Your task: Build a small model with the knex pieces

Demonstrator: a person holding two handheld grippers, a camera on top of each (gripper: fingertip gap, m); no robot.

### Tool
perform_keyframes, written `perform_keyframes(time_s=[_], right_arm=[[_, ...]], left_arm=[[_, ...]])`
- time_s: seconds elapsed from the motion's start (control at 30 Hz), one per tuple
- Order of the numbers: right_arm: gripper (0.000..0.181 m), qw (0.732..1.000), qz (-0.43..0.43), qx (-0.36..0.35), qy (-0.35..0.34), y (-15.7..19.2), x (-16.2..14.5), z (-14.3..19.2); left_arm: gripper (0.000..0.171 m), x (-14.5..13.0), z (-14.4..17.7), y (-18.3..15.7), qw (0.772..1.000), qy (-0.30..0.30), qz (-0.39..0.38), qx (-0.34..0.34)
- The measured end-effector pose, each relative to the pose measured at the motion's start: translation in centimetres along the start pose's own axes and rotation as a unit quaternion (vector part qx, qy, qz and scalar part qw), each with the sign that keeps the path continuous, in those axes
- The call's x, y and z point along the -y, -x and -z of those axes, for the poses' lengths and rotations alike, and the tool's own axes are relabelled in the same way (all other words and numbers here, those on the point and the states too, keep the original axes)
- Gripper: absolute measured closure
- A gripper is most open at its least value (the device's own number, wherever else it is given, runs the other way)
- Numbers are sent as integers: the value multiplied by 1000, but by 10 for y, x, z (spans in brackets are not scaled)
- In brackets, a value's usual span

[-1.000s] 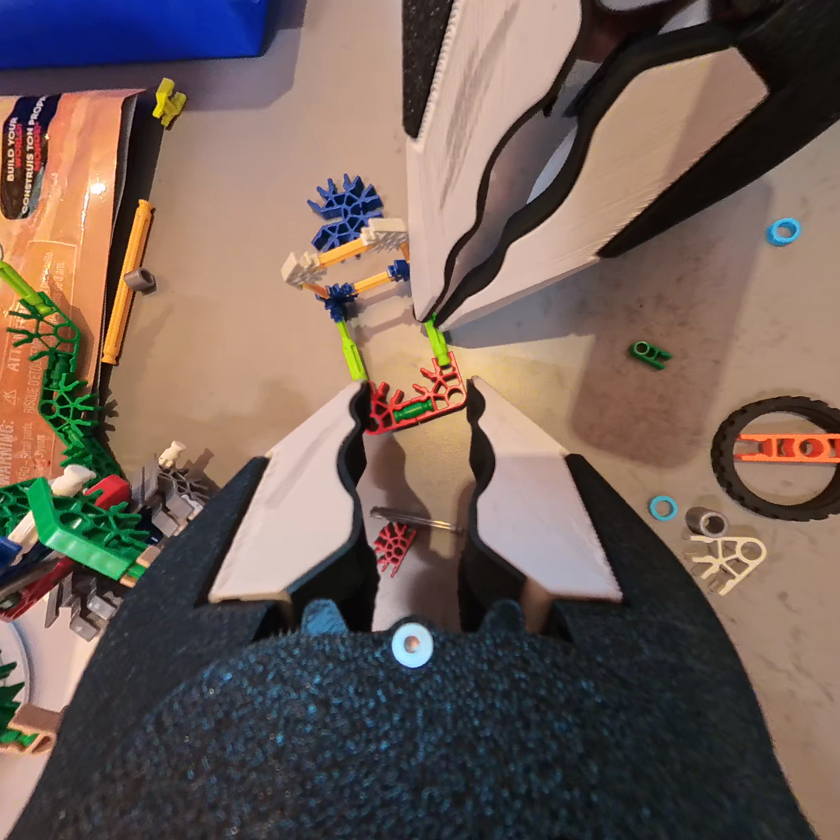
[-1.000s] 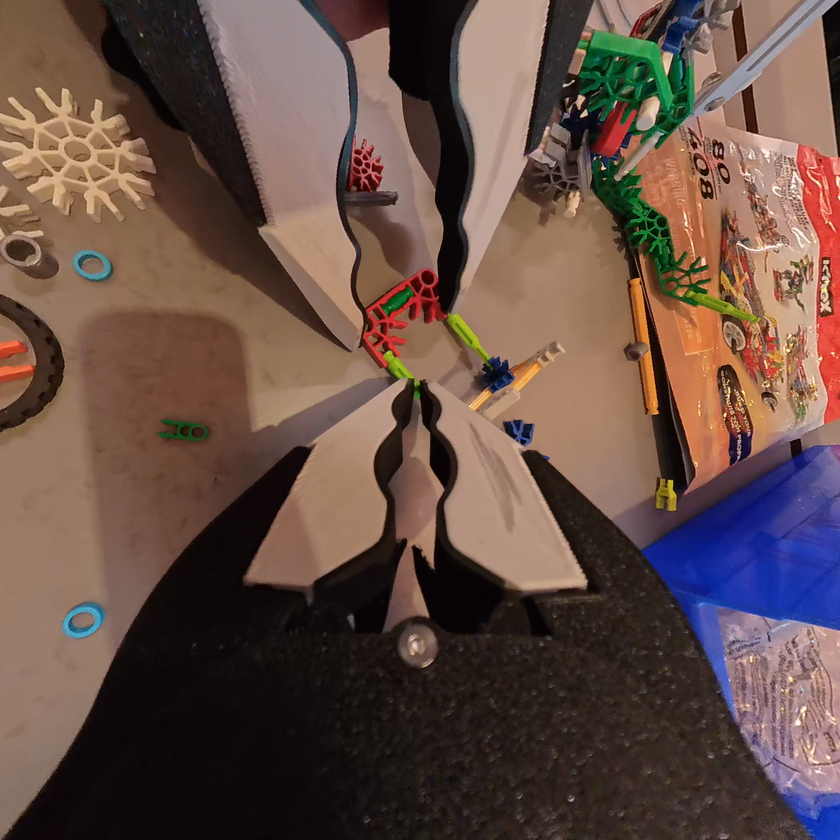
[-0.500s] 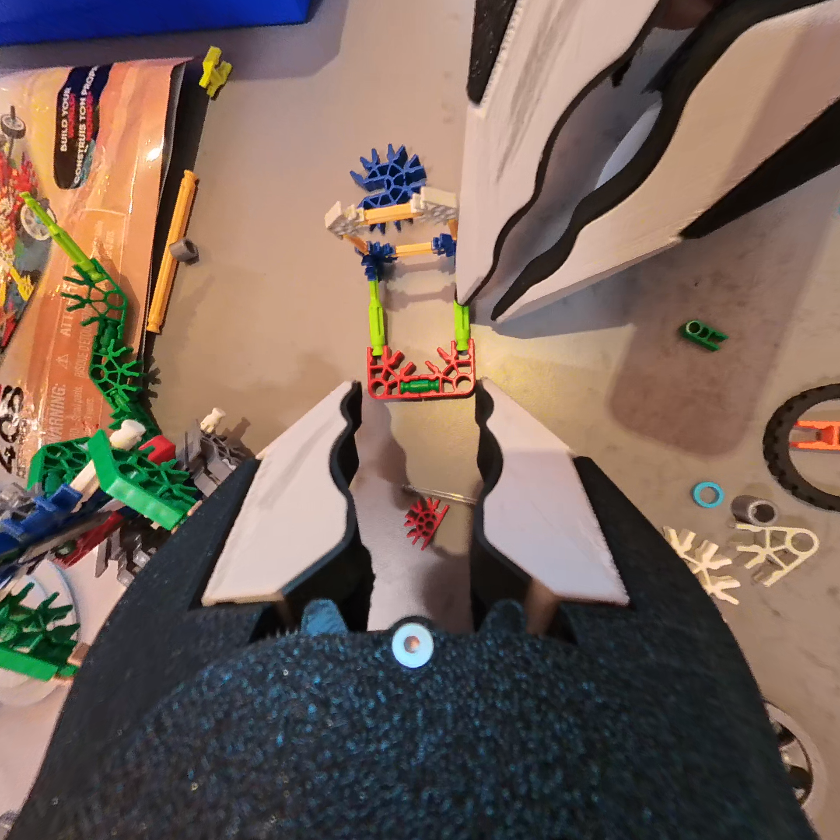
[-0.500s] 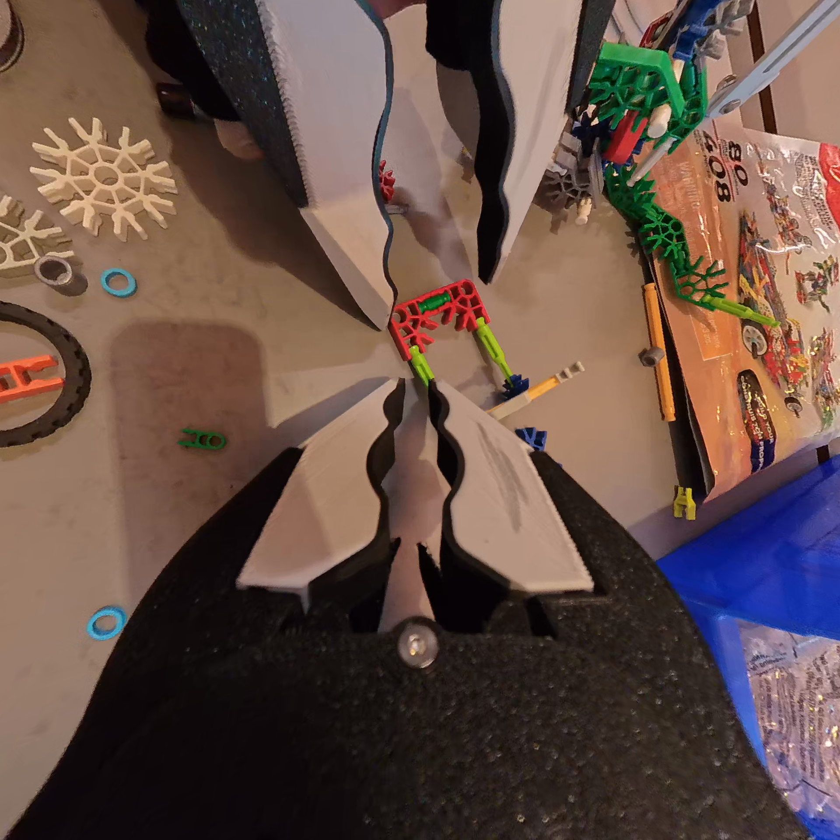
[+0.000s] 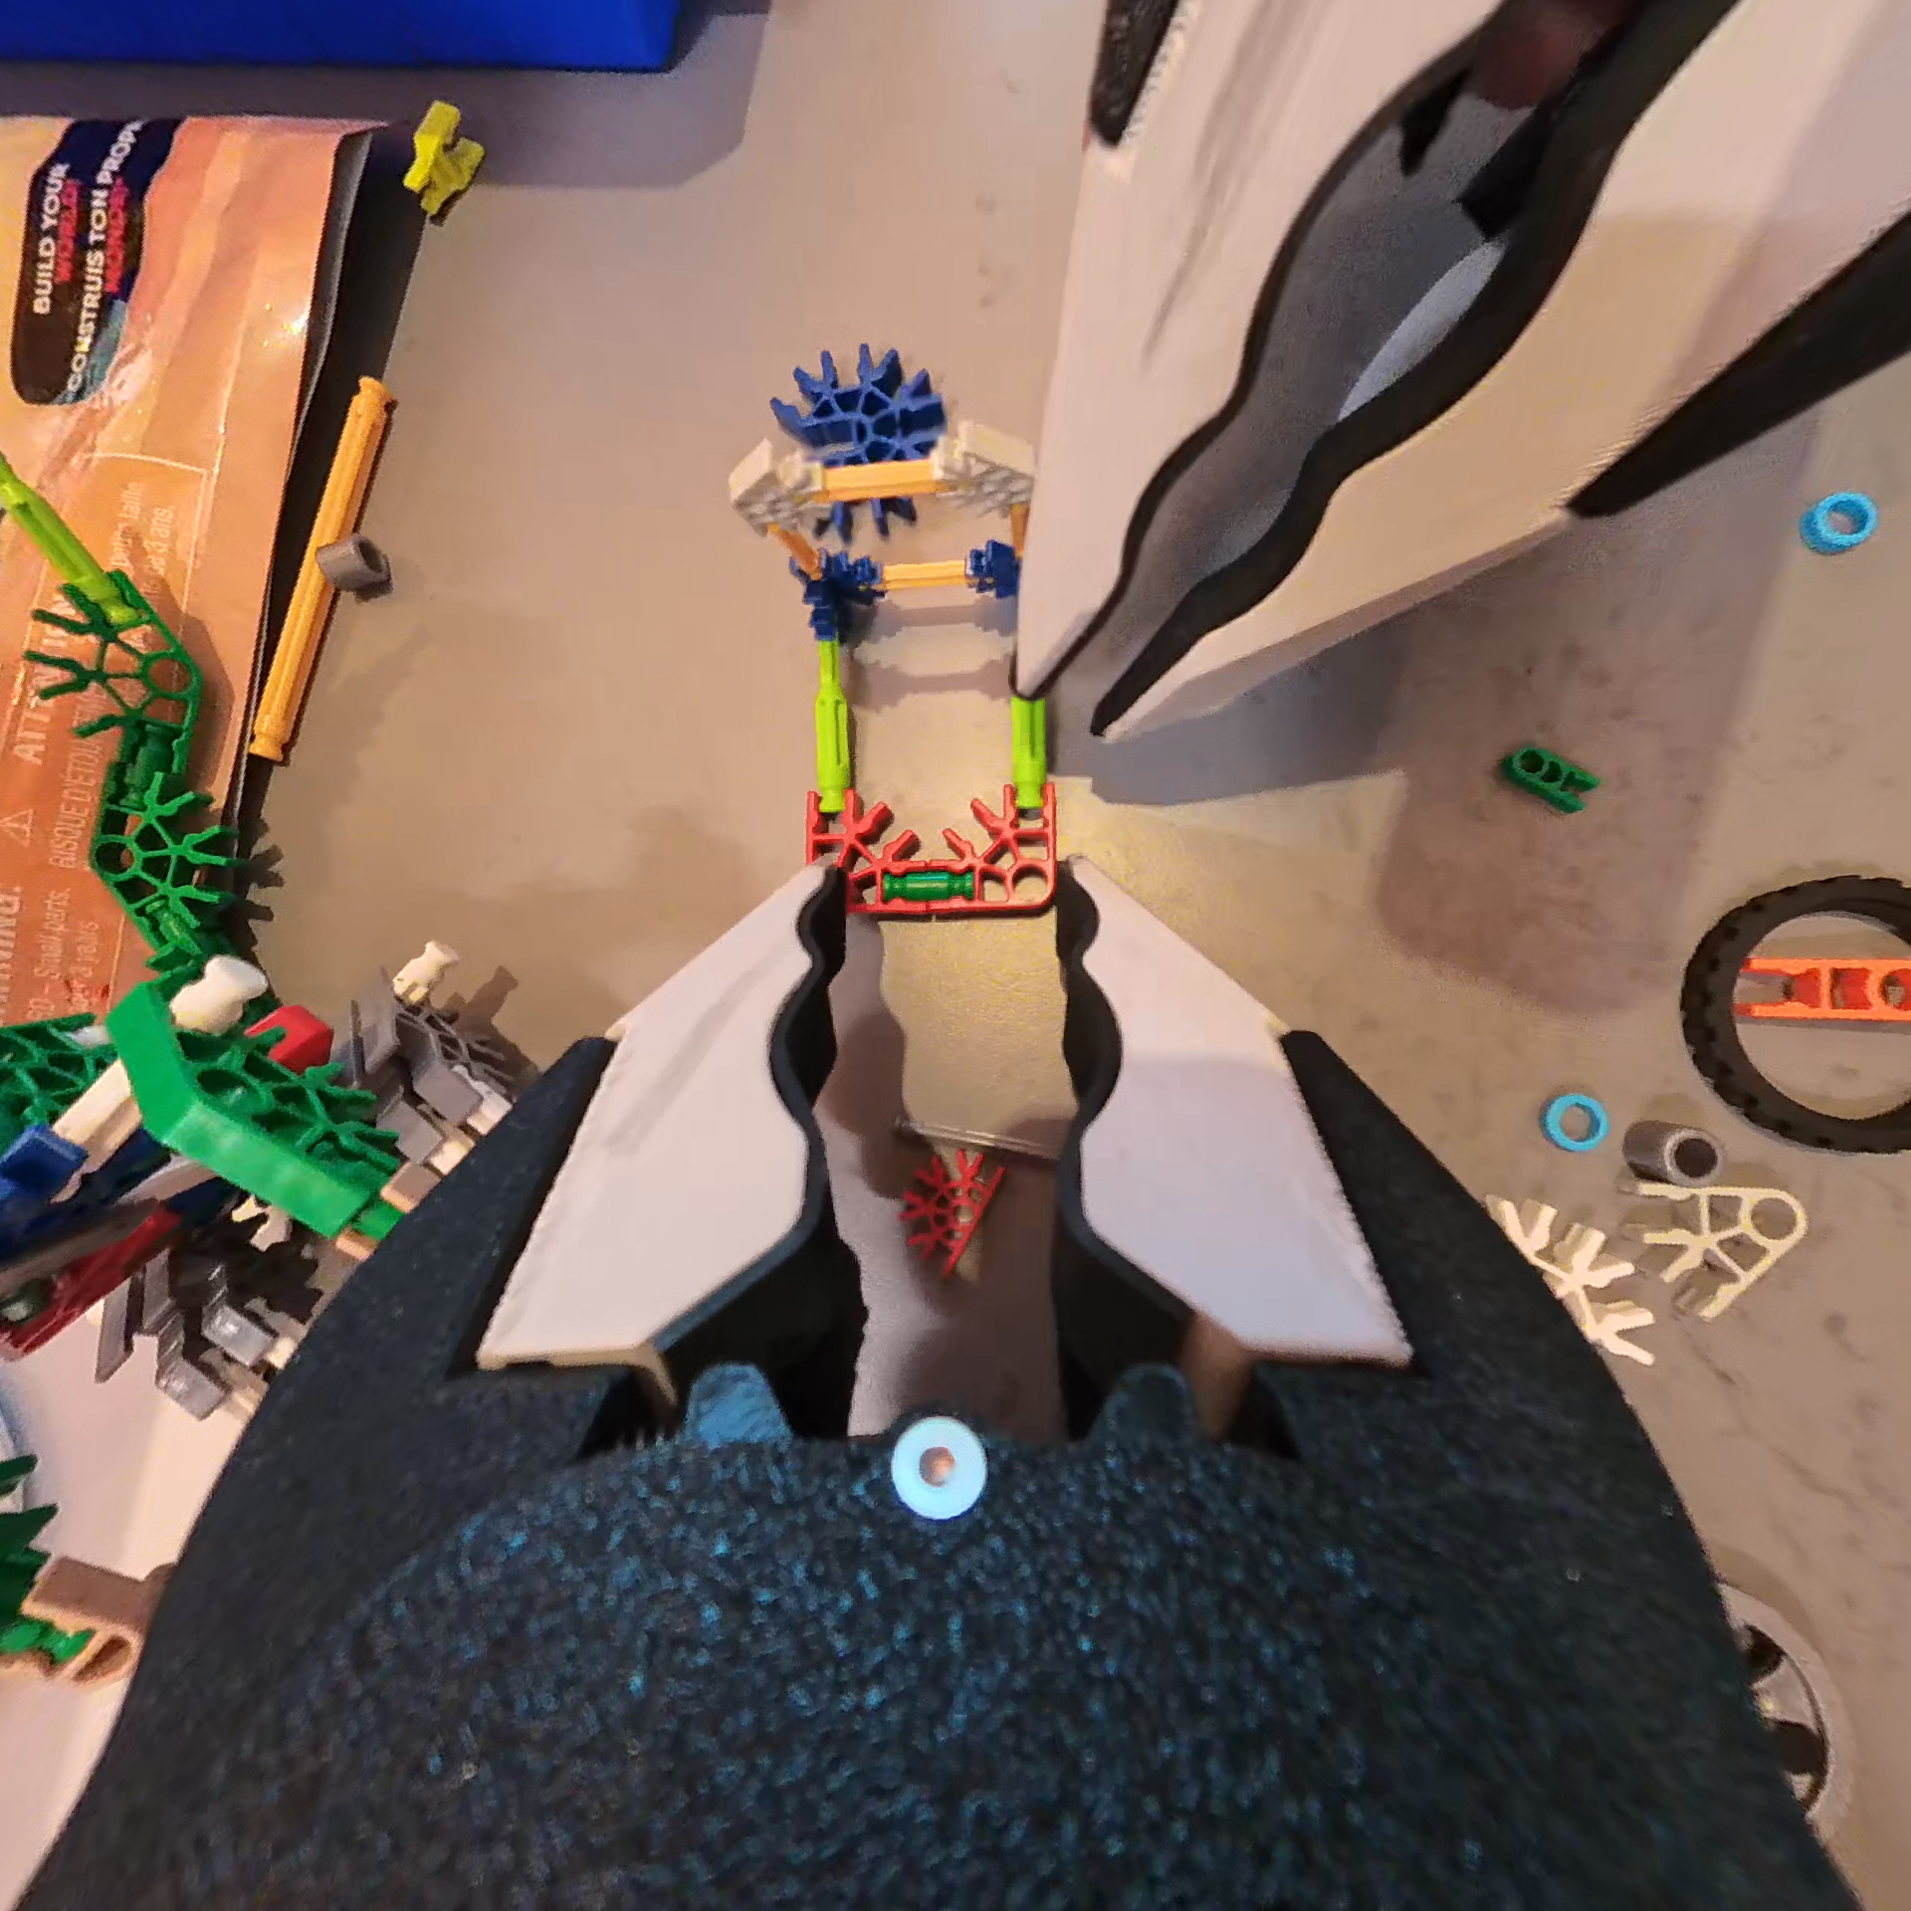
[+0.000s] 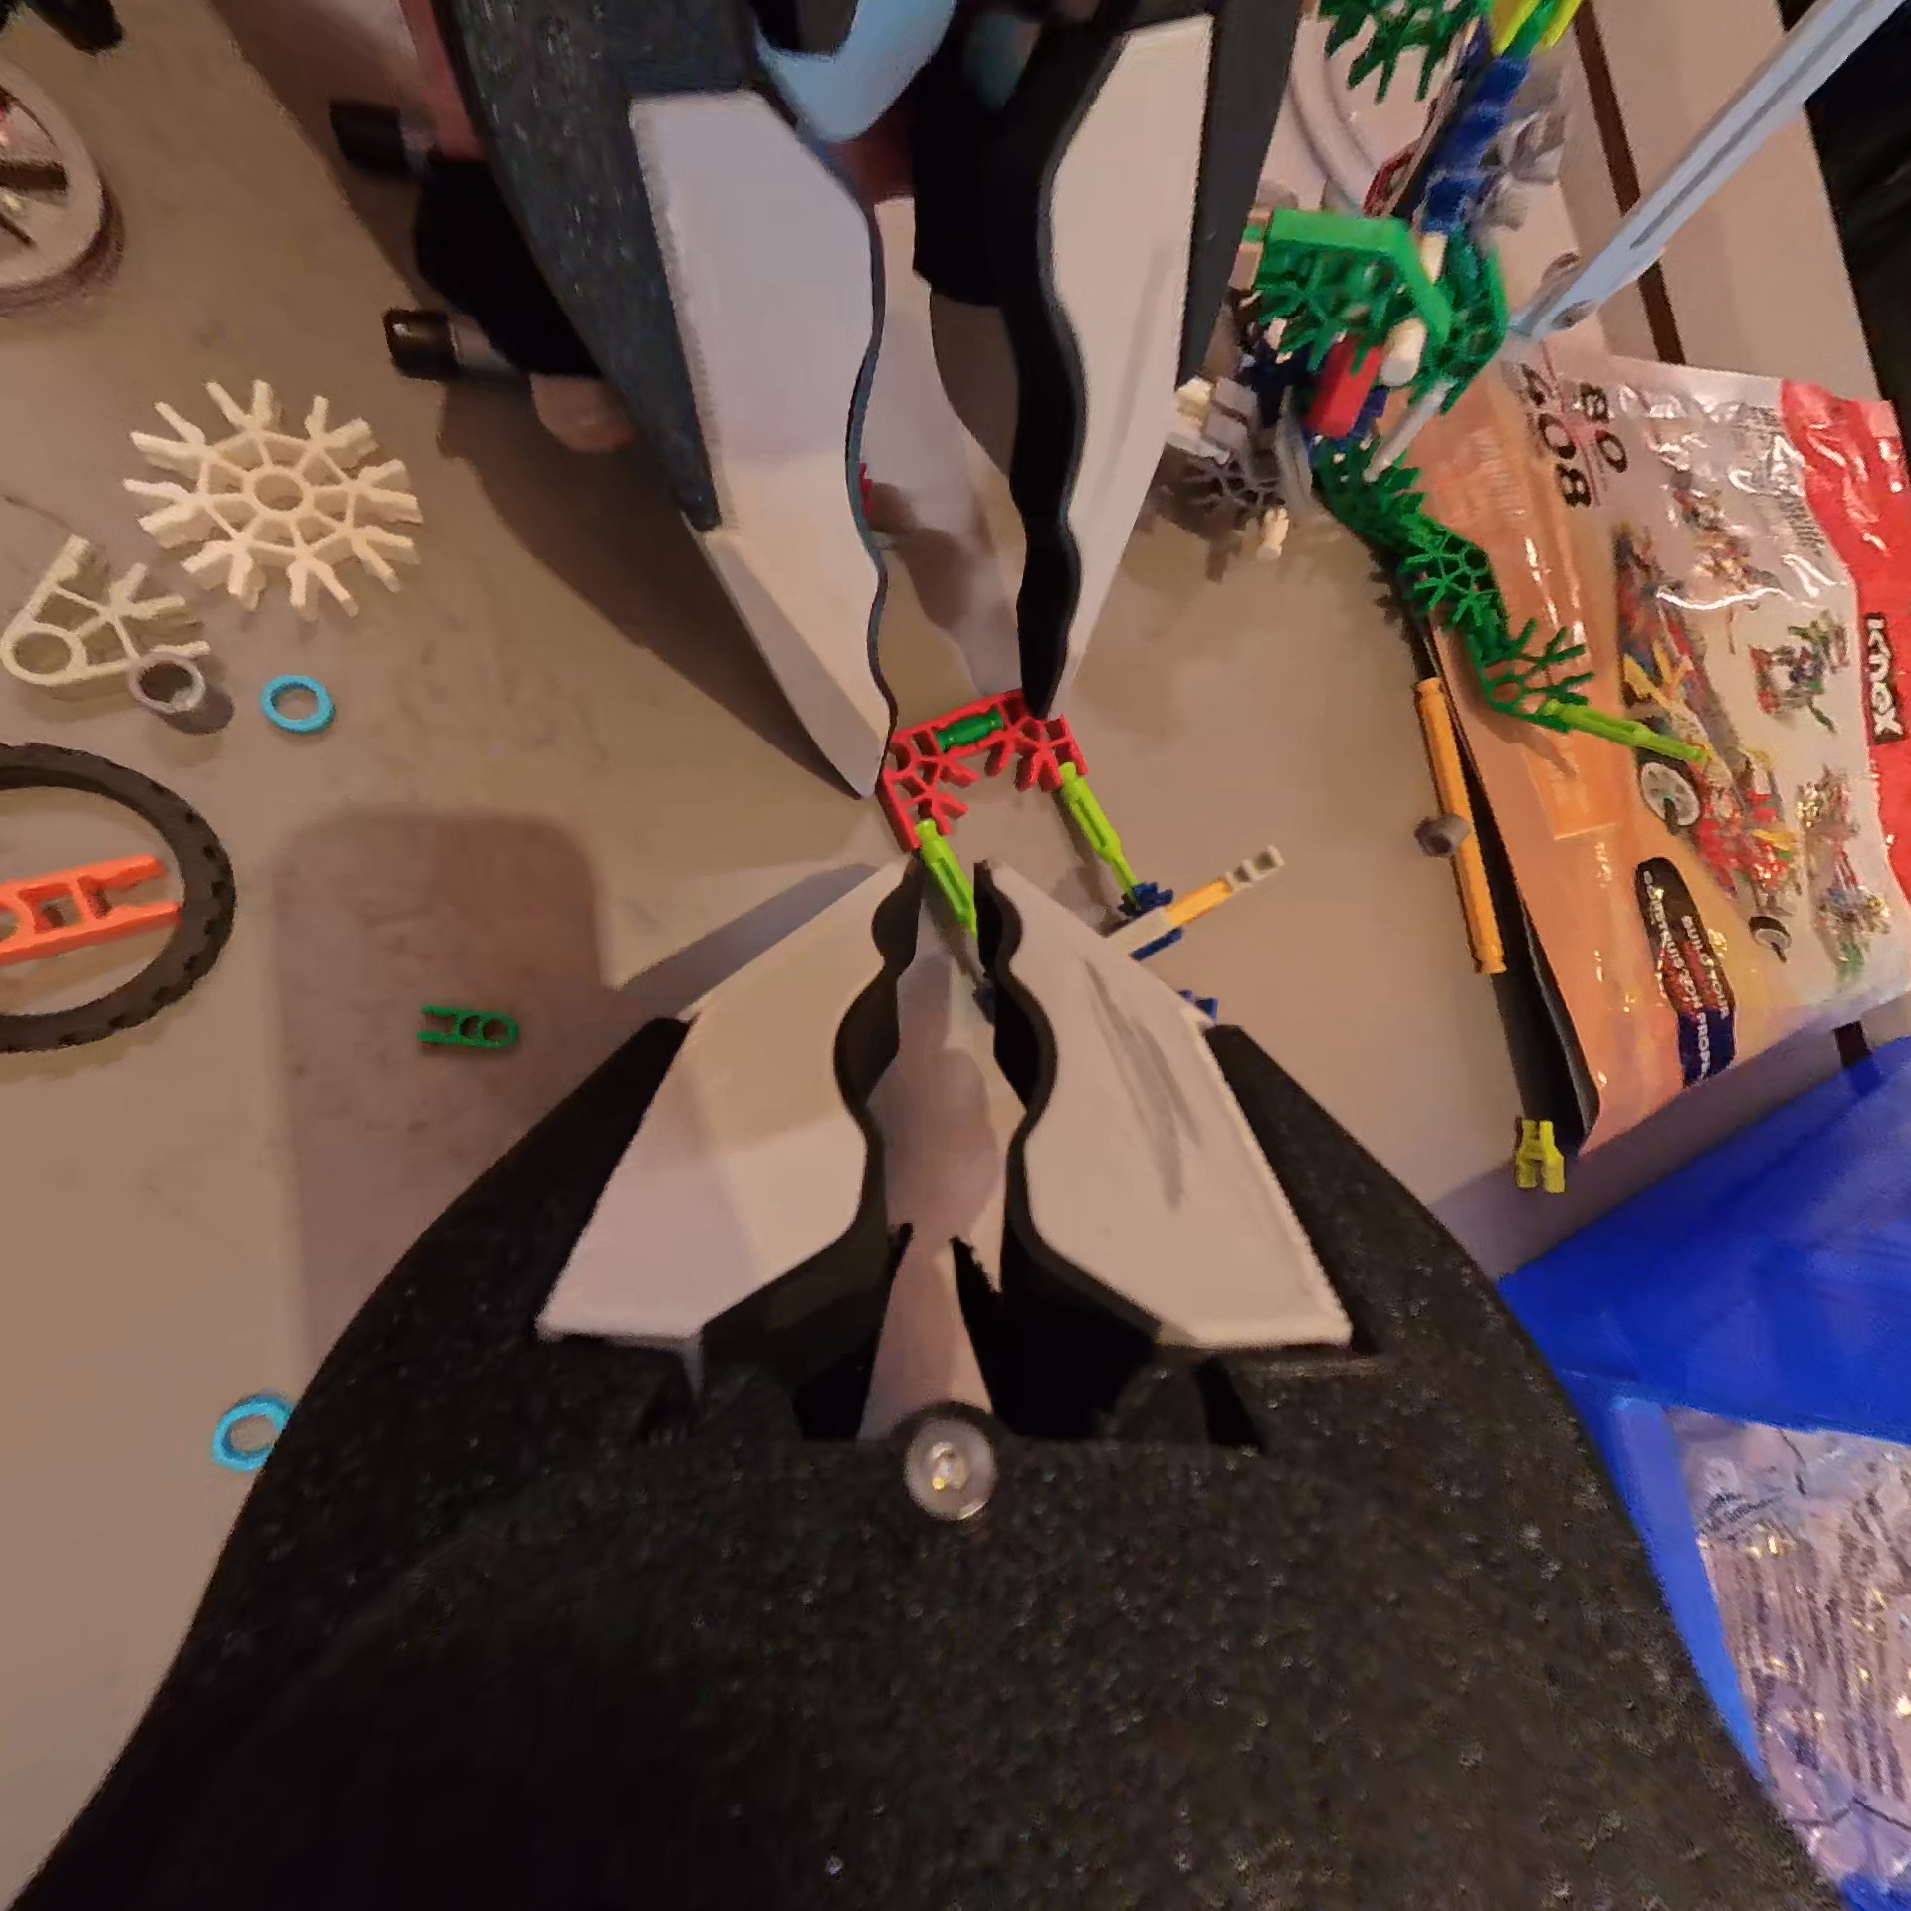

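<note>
A small construction-toy frame lies on the grey table: a red connector pair joined by a short dark green rod, two lime rods, blue and grey connectors and yellow rods behind. My left gripper has its fingertips against the two ends of the red connector pair; it also shows in the right wrist view, reaching in from the top. My right gripper is shut on the lime rod on the red pair's side. In the left wrist view it comes in from the upper right over that rod.
A pile of green, grey and blue parts and a printed bag lie left, with a yellow rod. A black tyre, cyan rings and white connectors lie right. A loose red connector sits under my left gripper. A blue bin stands nearby. The grippers are tip to tip, or close to it.
The frame has swung from tilted to straight. My left gripper let go and drew back half a second ago, then moved forward and closed on the red end. The right gripper kept hold of the lime rod.
</note>
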State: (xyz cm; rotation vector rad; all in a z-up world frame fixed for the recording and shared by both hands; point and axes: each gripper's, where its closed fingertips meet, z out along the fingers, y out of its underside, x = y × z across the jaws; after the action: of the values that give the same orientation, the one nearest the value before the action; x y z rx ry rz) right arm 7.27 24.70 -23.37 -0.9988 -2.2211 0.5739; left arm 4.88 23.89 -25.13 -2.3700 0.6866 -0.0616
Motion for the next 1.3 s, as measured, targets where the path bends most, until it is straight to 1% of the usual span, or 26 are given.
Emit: perform_keyframes(time_s=[0.1,0.2,0.4,0.53,0.67,0.77,0.97,1.2,1.3], right_arm=[[167,999,19,1,28,4,-8,-7],[172,999,31,-8,35,4,-7,-9],[171,994,74,-39,63,0,-10,-13],[174,992,93,-50,73,0,-11,-14],[175,993,87,-48,61,-1,-8,-15],[177,996,69,-42,37,-2,-3,-12],[177,999,31,-32,-1,-5,5,-7],[177,999,13,-22,-27,-6,9,1],[177,999,5,-21,-35,-7,10,4]], left_arm=[[133,0,0,0,1000,-1,-2,-2],[133,0,0,-1,1000,-1,-5,-3],[134,0,0,-1,1000,-3,-6,-5],[134,1,0,-2,1000,-4,-7,-6],[132,1,0,0,1000,-4,-7,-4],[131,-1,1,4,1000,-3,-11,8],[126,4,4,4,1000,-14,-12,11],[124,5,1,5,1000,-15,-18,18],[126,5,-1,6,999,-14,-24,27]])
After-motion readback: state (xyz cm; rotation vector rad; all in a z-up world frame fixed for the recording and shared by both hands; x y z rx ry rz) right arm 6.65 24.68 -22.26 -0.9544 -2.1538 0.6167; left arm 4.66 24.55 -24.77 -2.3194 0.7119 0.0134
